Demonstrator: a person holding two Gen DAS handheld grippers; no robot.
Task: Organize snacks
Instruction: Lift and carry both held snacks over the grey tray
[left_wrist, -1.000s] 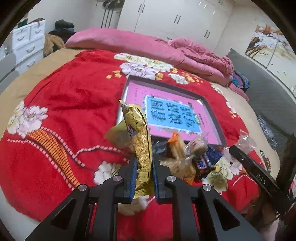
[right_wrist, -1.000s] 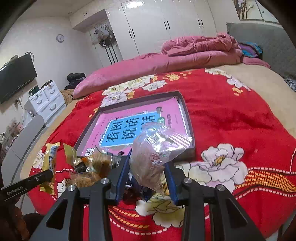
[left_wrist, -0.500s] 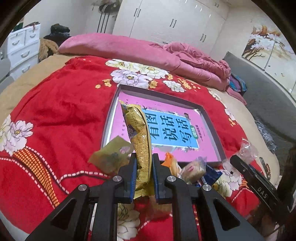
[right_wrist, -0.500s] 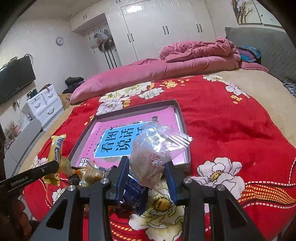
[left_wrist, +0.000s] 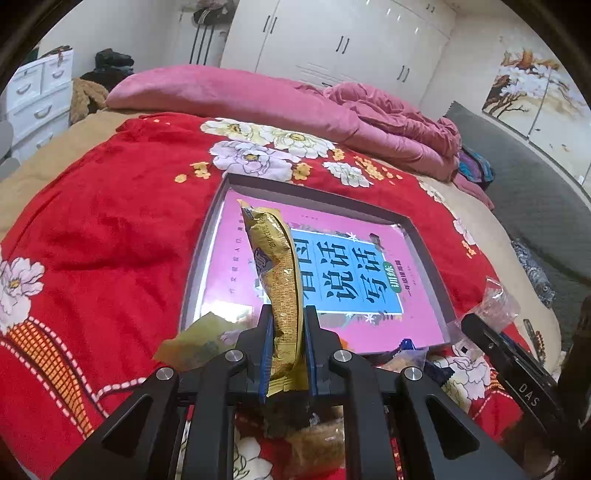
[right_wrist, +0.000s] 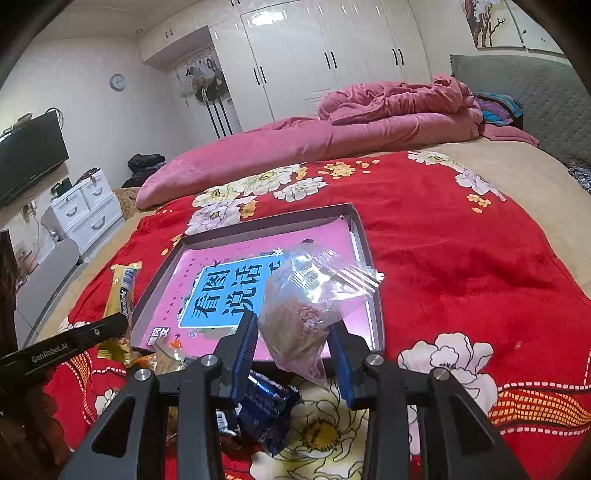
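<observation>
The left gripper (left_wrist: 286, 332) pinches a gold foil snack packet (left_wrist: 277, 280) above the shallow grey tray (left_wrist: 424, 251); the right gripper (right_wrist: 291, 332) clamps a clear plastic snack bag (right_wrist: 303, 314). Both should clear the tray's rim before letting go.

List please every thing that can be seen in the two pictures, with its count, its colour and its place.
shallow grey tray: one, grey rim, pink and blue printed sheet inside, on the blanket.
long gold foil snack packet: one, gold, upright between the left tongs.
clear plastic snack bag: one, transparent with brown contents, between the right tongs.
dark blue snack wrapper: one, blue, on the blanket under the right tongs.
flat olive-yellow packet: one, lying at the tray's near left corner.
red flowered blanket: one, red, covers the bed.
pink quilt: one, bunched behind the blanket.
white drawer chest: one, far left.
white wardrobe: one, back wall.
left tongs: black, shut on the gold packet.
right tongs: black, shut on the clear bag.
</observation>
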